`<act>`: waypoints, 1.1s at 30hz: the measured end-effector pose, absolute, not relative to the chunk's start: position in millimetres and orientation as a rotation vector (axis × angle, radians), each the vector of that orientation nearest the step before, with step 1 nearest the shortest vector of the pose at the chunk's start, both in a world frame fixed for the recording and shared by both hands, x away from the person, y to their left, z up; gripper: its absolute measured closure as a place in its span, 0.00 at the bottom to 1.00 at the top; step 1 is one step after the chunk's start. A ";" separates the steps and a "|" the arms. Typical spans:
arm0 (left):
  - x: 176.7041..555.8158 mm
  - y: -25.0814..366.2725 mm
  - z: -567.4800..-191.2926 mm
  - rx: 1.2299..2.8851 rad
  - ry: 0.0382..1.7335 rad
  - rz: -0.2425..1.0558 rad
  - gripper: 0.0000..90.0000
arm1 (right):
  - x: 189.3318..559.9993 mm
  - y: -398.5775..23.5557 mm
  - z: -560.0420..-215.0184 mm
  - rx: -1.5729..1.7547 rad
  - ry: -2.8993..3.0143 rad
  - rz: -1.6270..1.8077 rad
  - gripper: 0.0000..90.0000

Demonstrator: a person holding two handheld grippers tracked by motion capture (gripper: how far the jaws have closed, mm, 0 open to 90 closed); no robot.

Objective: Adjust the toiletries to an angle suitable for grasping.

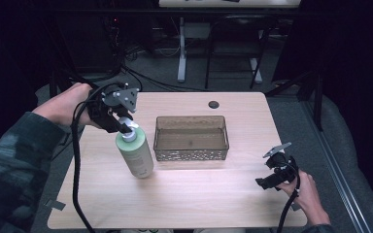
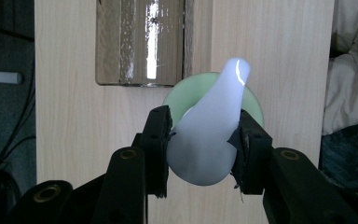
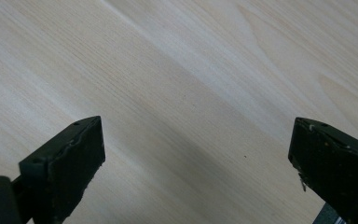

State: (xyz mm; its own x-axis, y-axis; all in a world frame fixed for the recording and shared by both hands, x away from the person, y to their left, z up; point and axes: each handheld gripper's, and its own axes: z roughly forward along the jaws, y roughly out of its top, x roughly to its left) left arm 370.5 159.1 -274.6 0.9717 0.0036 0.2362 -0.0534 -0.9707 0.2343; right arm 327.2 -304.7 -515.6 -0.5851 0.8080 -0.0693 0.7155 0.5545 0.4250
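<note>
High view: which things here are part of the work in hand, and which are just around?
In the work:
- left gripper, shut on the white pump head
- pump bottle, pale green, tilted on the table
- clear bin, likely its destination

Just around:
- right gripper, open, idle over the table
- desk legs beyond the table

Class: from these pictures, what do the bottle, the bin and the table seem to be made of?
Bottle: likely plastic, matte pale green body, glossy white pump top with a highlight.
Bin: clear, smoke-tinted plastic, probably; the table shows through it.
Table: pale wood or wood-look laminate, with visible grain.
</note>
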 end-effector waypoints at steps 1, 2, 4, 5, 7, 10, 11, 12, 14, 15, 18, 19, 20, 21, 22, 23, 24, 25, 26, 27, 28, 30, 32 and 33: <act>370.2 158.7 -273.8 2.879 -0.031 0.344 0.69 | 327.2 -304.7 -515.3 1.269 2.536 0.518 0.03; 370.4 158.3 -272.6 2.881 -0.038 0.349 0.69 | 327.3 -304.7 -515.3 1.269 2.537 0.518 0.03; 370.7 157.9 -270.3 2.880 -0.038 0.352 0.69 | 327.3 -304.5 -515.4 1.270 2.535 0.520 0.03; 370.8 157.8 -268.9 2.878 -0.033 0.352 0.69 | 327.3 -304.4 -515.5 1.269 2.535 0.518 0.03; 371.3 157.4 -266.6 2.876 -0.031 0.358 0.69 | 327.1 -304.7 -515.3 1.268 2.534 0.518 0.03; 372.1 156.4 -263.4 2.880 -0.039 0.366 0.69 | 327.1 -304.6 -515.2 1.266 2.533 0.518 0.03; 372.0 156.0 -262.6 2.879 -0.035 0.366 0.69 | 327.1 -304.6 -515.2 1.267 2.532 0.519 0.03; 372.4 155.5 -261.3 2.879 -0.042 0.372 0.69 | 327.2 -304.6 -515.3 1.266 2.531 0.519 0.03; 373.1 154.5 -259.4 2.878 -0.045 0.374 0.69 | 327.3 -304.4 -515.5 1.269 2.530 0.520 0.03; 373.1 153.9 -258.7 2.879 -0.039 0.375 0.69 | 327.5 -304.5 -515.6 1.266 2.531 0.518 0.03; 373.5 152.3 -255.7 2.879 -0.046 0.384 0.69 | 327.6 -304.7 -516.2 1.268 2.529 0.519 0.03; 373.2 151.9 -254.9 2.878 -0.039 0.381 0.69 | 327.5 -304.4 -516.3 1.268 2.530 0.518 0.03; 373.6 151.4 -253.4 2.877 -0.046 0.389 0.69 | 327.4 -304.3 -516.2 1.266 2.530 0.518 0.03; 373.5 151.3 -252.4 2.873 -0.039 0.387 0.69 | 327.4 -304.2 -516.0 1.266 2.532 0.513 0.03; 373.6 151.0 -251.1 2.872 -0.041 0.391 0.69 | 327.4 -304.2 -515.9 1.267 2.529 0.516 0.03; 374.2 150.7 -249.3 2.871 -0.046 0.394 0.69 | 327.4 -304.4 -515.7 1.264 2.529 0.517 0.03; 374.1 150.5 -248.5 2.871 -0.041 0.394 0.69 | 327.1 -304.4 -515.3 1.266 2.526 0.514 0.03; 374.6 150.1 -247.2 2.871 -0.050 0.402 0.69 | 327.0 -304.7 -515.3 1.263 2.527 0.516 0.03; 375.1 149.7 -245.7 2.870 -0.049 0.400 0.69 | 327.0 -304.9 -515.3 1.263 2.526 0.516 0.03; 375.3 149.6 -244.8 2.868 -0.048 0.407 0.69 | 327.3 -305.2 -515.5 1.260 2.526 0.516 0.03; 376.0 149.3 -243.4 2.867 -0.049 0.408 0.69 | 327.4 -305.3 -515.6 1.261 2.526 0.518 0.03; 377.0 148.6 -241.0 2.864 -0.040 0.410 0.69 | 327.4 -304.7 -515.7 1.269 2.526 0.522 0.03; 377.8 148.0 -238.7 2.867 -0.040 0.412 0.69 | 327.5 -305.4 -515.8 1.255 2.527 0.513 0.03; 378.4 147.7 -237.3 2.866 -0.043 0.417 0.69 | 327.3 -305.4 -515.8 1.257 2.527 0.513 0.03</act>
